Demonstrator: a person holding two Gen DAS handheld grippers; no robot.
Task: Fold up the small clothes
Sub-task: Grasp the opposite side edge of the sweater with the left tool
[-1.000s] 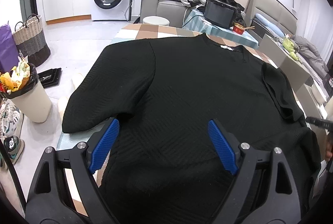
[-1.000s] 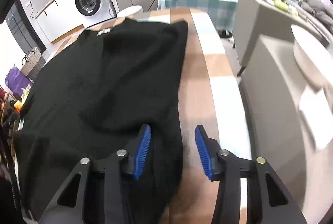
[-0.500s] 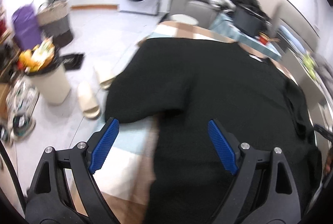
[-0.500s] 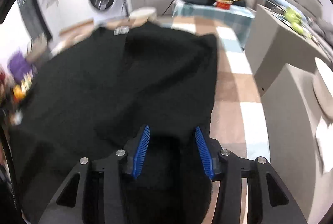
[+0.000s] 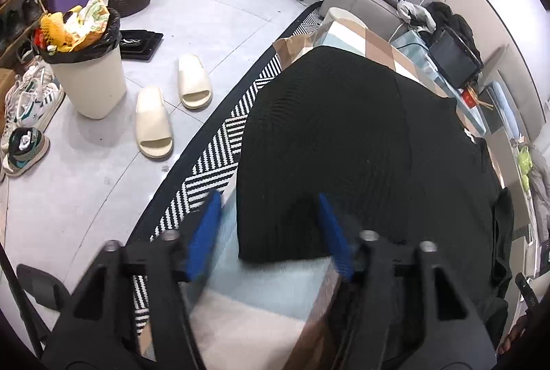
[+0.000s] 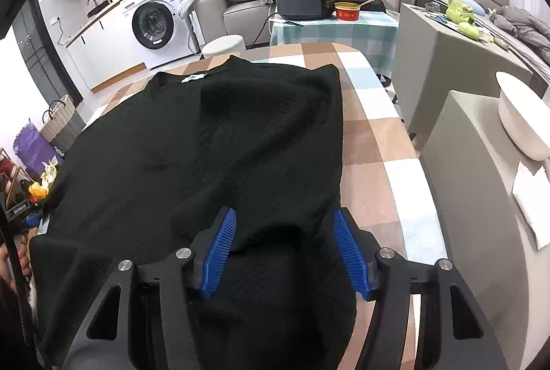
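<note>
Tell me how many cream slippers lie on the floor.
2. One slipper lies beside the bin; the other slipper lies just beyond it, nearer the rug.

black ribbed knit sweater [image 6: 213,143], spread flat on the checked tablecloth, right sleeve folded inward, maybe slightly bunched
</note>
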